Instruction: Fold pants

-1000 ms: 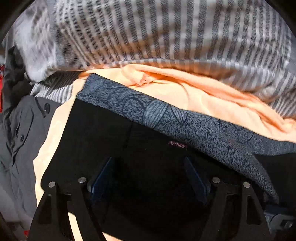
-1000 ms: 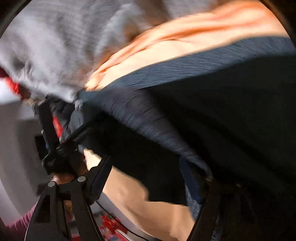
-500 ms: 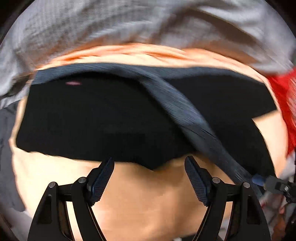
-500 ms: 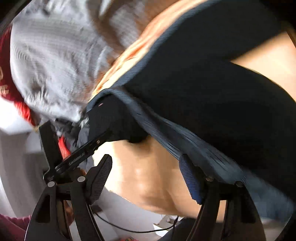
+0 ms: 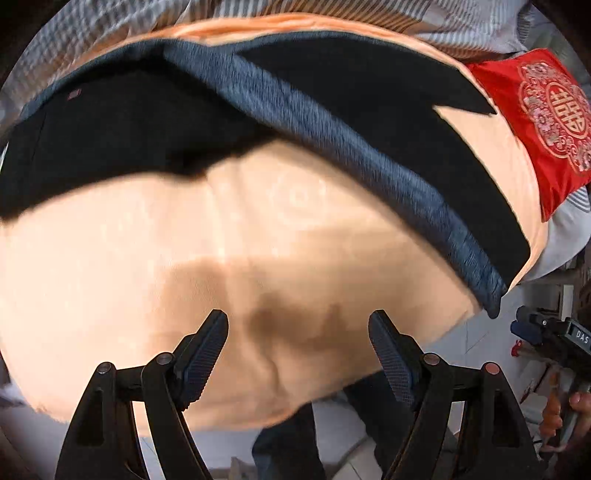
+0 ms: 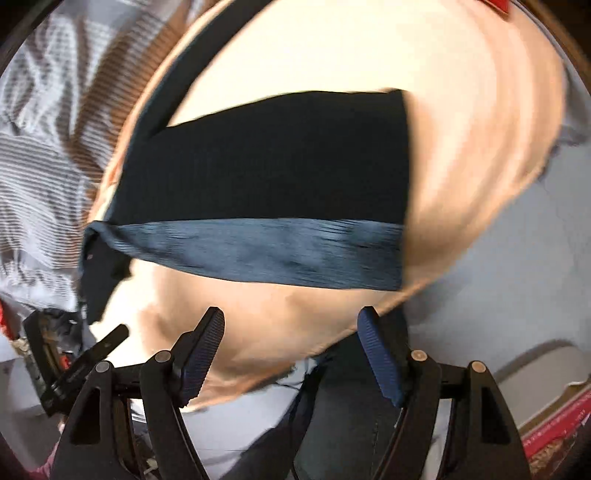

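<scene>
Black pants (image 5: 129, 125) with a blue-grey patterned side band (image 5: 332, 125) lie spread on a peach sheet (image 5: 184, 277). The waist, with a small pink label, is at the left, and a leg runs to the bed's edge at the right. My left gripper (image 5: 299, 332) hovers open over bare sheet, short of the pants, with nothing between its fingers. In the right wrist view the pants (image 6: 258, 158) and their band (image 6: 258, 251) lie across the middle. My right gripper (image 6: 291, 332) is open and empty over the sheet's near edge.
A red embroidered cushion (image 5: 546, 122) sits at the bed's right end. A grey striped duvet (image 5: 92, 33) is bunched behind the pants. A person's dark-trousered legs (image 6: 351, 424) stand at the bed edge over a pale floor (image 6: 517, 258).
Both grippers have pulled back from the pants toward the near edge of the bed and rolled. The black fabric that lay between the left fingers now lies beyond them on the sheet.
</scene>
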### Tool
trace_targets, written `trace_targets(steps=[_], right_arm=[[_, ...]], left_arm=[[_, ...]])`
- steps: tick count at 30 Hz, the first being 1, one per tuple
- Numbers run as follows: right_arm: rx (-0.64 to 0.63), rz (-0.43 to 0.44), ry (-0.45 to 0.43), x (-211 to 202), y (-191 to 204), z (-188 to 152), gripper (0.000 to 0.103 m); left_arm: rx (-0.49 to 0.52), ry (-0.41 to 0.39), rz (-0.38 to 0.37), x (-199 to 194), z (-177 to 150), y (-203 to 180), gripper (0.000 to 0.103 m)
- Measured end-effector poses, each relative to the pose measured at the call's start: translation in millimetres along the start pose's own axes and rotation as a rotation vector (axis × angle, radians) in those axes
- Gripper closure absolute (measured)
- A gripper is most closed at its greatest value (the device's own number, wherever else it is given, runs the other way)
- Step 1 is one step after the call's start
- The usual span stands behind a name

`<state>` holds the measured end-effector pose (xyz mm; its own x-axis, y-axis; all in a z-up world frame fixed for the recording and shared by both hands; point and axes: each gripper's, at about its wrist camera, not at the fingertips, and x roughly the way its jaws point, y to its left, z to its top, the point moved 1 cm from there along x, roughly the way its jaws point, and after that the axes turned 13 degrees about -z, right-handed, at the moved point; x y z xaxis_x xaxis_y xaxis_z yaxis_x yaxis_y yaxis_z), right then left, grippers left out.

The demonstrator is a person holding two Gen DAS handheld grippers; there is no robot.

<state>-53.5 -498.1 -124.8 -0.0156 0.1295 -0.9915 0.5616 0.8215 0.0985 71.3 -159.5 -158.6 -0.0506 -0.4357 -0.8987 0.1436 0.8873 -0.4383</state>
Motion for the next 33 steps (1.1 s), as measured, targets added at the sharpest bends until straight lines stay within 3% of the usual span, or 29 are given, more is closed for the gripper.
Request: trace_targets(steps=[3,7,15,20,23,24,25,27,33], right_arm=[[-0.036,-0.043,0.005,5.1,-19.4,7.8,0.025],[-0.092,-0.002,0.034,17.4,-27.6,22.1,0.025],[-0.214,0.144,0.135,49.5,-17.9,42.4,0.028],[-0.206,0.267,0.207,59.8,-38.2,47.7,0.032],[-0.200,0.345,0.245,64.6,-38.0,49.3,0.053],[-0.196,0.382,0.260,65.4,-36.2,49.4,0.071],[-0.188,0.408,0.273,65.4,-33.6,49.5,0.082],[-0.199,0.448,0.275,54.4,-26.5,50.6,0.089],[-0.211,0.654,0.217,-21.5,-4.2,87.7,0.091]], left_arm=[[-0.013,0.054,-0.016,17.5,-14.4,-13.1,0.023],[-0.073,0.065,-0.003,31.6,-26.5,-28.1,0.023],[-0.159,0.021,0.069,24.8,-4.9,-39.6,0.023],[-0.185,0.007,0.091,26.7,12.7,-49.7,0.023],[-0.195,0.021,0.096,34.2,17.0,-53.5,0.023],[-0.200,0.027,0.099,37.2,17.9,-55.6,0.023],[-0.204,0.032,0.101,31.7,19.4,-52.4,0.023],[-0.211,0.030,0.107,25.7,19.3,-53.7,0.023],[-0.227,-0.011,0.114,0.3,27.4,-67.9,0.023]])
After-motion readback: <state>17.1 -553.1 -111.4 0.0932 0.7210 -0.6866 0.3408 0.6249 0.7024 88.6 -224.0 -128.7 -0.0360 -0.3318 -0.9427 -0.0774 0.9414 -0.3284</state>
